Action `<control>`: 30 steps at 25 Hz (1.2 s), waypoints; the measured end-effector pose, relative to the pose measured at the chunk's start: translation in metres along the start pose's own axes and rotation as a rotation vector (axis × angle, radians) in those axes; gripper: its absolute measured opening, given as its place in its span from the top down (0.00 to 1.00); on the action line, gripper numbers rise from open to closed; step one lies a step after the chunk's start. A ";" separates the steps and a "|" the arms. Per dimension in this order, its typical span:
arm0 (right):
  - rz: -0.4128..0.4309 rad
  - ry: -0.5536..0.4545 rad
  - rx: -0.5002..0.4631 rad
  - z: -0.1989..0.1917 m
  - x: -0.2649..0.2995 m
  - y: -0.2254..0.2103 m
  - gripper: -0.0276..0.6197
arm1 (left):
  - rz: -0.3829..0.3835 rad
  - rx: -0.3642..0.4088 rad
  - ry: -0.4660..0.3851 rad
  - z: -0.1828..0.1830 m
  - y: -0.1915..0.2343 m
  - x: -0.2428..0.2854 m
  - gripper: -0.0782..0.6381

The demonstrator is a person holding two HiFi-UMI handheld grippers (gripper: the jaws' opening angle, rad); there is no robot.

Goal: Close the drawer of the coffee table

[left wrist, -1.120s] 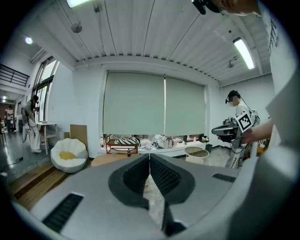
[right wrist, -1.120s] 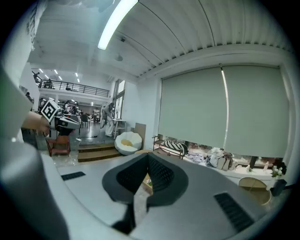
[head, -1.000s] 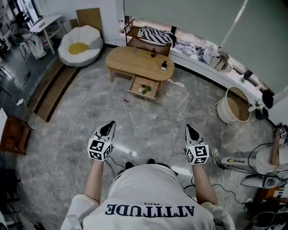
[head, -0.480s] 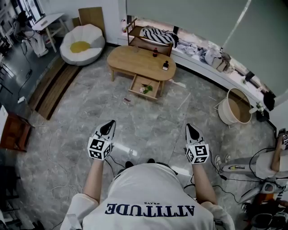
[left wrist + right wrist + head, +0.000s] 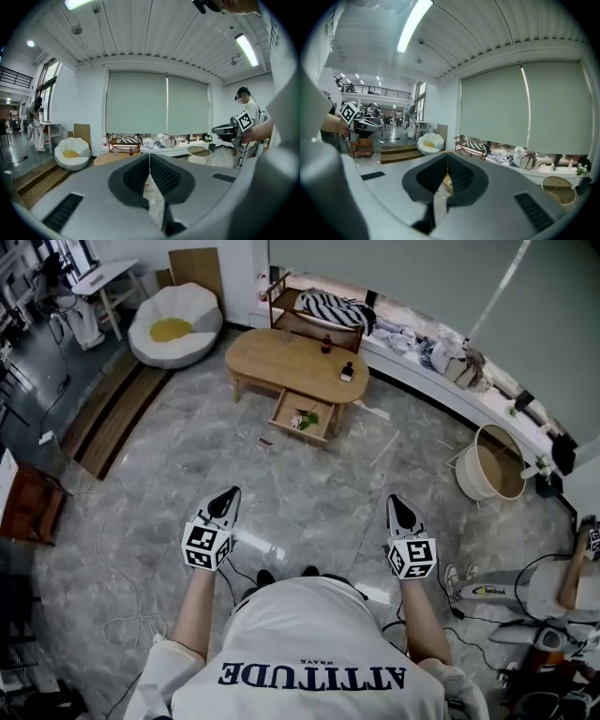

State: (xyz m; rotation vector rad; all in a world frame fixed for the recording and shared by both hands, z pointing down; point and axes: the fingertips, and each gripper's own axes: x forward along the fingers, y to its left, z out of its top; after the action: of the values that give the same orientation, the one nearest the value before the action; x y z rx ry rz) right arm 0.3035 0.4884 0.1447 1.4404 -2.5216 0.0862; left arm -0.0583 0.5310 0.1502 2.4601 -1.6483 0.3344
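Drawer (image 5: 317, 416) of coffee table (image 5: 281, 362) hangs open, well ahead across the floor (image 5: 309, 488) (small stuff (image 5: 301, 420) inside, prob. greenery). Nothing done yet: left gripper (image 5: 226, 500) & right gripper (image 5: 397, 506) both closed, empty, far off.

Too small to identify: the bits (image 5: 300, 420) inside the open drawer (image 5: 319, 418) and the two dark bottles (image 5: 346, 372) on the counter (image 5: 281, 362). Cut off by the right edge: a person (image 5: 562, 582). In the left gripper view, counter almost hidden behind the left tongs (image 5: 149, 159).
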 end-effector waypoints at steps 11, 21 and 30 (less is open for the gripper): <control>0.104 -0.034 -0.069 0.002 0.001 -0.017 0.93 | 0.064 -0.034 -0.051 0.008 -0.032 0.010 0.86; 0.136 -0.037 -0.049 -0.011 0.004 -0.039 0.93 | 0.100 -0.052 -0.018 -0.007 -0.056 0.013 0.86; 0.126 -0.026 -0.021 -0.020 0.014 -0.052 0.93 | 0.101 -0.062 -0.011 -0.009 -0.053 0.031 0.86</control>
State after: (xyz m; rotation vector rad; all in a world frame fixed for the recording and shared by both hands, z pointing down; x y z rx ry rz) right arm 0.3449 0.4532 0.1637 1.2823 -2.6249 0.0628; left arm 0.0010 0.5262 0.1670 2.3430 -1.7642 0.2787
